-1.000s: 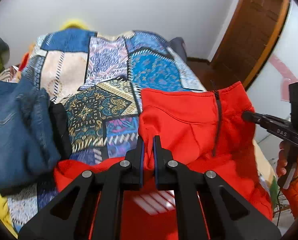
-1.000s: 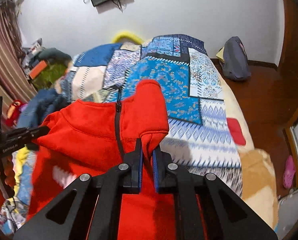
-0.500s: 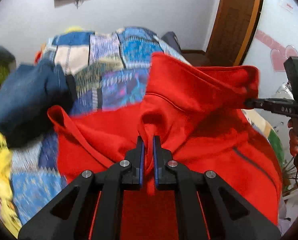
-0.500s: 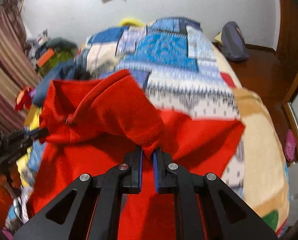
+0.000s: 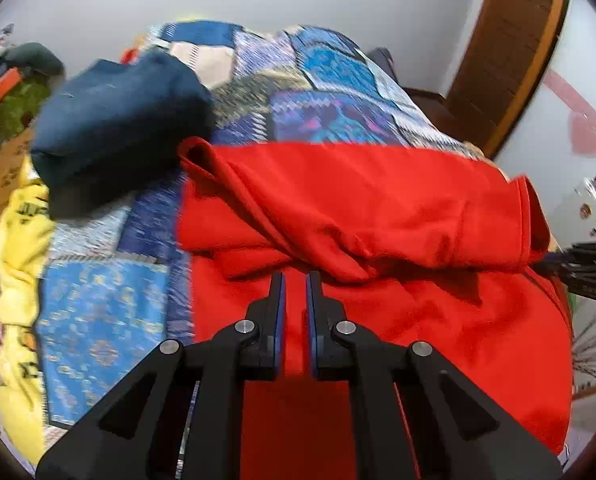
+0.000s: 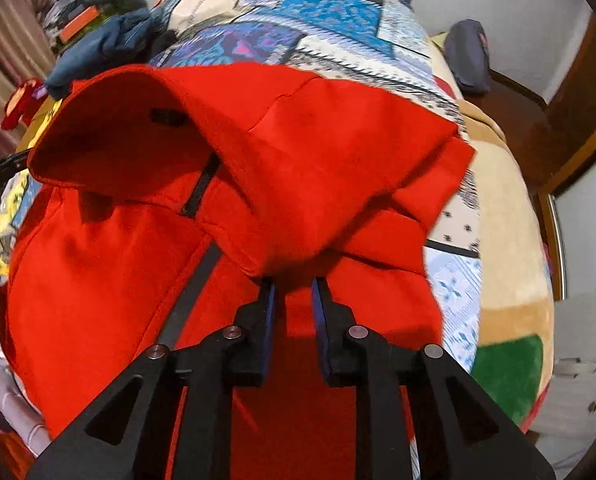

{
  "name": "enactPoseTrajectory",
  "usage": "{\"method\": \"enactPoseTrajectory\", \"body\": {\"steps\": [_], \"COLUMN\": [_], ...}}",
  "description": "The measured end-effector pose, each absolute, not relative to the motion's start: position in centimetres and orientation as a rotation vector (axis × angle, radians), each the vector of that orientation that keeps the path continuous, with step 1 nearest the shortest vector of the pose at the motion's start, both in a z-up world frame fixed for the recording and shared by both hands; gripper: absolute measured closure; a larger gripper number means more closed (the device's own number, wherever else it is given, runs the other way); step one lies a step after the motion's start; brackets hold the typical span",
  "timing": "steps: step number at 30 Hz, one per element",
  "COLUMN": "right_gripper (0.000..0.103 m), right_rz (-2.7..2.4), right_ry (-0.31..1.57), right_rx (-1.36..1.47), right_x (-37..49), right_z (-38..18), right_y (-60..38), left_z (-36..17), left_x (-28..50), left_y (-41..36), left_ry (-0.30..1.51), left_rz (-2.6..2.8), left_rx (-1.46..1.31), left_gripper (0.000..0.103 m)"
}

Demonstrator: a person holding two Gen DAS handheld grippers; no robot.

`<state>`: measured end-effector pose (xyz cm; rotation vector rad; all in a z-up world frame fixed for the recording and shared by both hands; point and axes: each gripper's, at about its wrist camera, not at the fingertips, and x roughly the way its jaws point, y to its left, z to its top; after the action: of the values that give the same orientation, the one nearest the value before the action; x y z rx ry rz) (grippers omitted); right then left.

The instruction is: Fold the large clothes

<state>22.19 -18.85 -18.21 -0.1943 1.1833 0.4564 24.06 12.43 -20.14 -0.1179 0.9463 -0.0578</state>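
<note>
From the left wrist camera, much of the scene is smeared by motion: the patchwork bedspread (image 5: pixel 330 92) reads only as streaked blue, purple and cream panels, and the dark blue folded denim (image 5: pixel 117 128) beyond the red jacket's (image 5: pixel 378 216) far-left corner is a soft, rounded blur. The jacket is a smooth, matte fleece-like cloth lying on the bedspread, its upper part doubled over into a thick, creased roll. The left gripper (image 5: pixel 294 280) has its black fingers and blue pads nearly together, and red cloth fills the narrow slot between them, so it grips a pinch of the jacket; the fold itself hides where the pinch ends. Past the jacket's right edge, the other tool is cut off by the frame rim. A crumpled yellow garment (image 5: pixel 17 240) lies left of the jacket, half out of view. From the right wrist camera, the jacket sits on the bedspread's near half, its collar curled into an open hollow with a dark zip (image 6: pixel 199 188) running down from it. The right gripper (image 6: pixel 293 284) has just been opening: its pads stand slightly apart, the hanging fold of red cloth covers its fingertips, and whether they still press the cloth cannot be told. A grey bag (image 6: pixel 468 56) beyond the jacket is blurred.
</note>
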Motion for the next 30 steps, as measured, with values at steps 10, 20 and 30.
{"method": "enactPoseTrajectory", "body": {"steps": [10, 20, 30], "right_gripper": [0.056, 0.051, 0.039], "right_rz": [0.395, 0.502, 0.525], "right_ry": [1.040, 1.060, 1.180], "right_rx": [0.008, 0.139, -0.056], "right_x": [25.6, 30.1, 26.4], "right_z": [-12.0, -13.2, -20.4], "right_y": [-21.0, -14.7, -13.3], "left_z": [-16.0, -16.5, -24.1], "left_x": [27.7, 33.5, 32.0], "left_y": [11.6, 4.7, 3.9], "left_ry": [0.863, 0.909, 1.008], "left_rz": [-0.050, -0.229, -0.192], "left_rx": [-0.067, -0.095, 0.118], "left_gripper": [0.072, 0.053, 0.032]}}
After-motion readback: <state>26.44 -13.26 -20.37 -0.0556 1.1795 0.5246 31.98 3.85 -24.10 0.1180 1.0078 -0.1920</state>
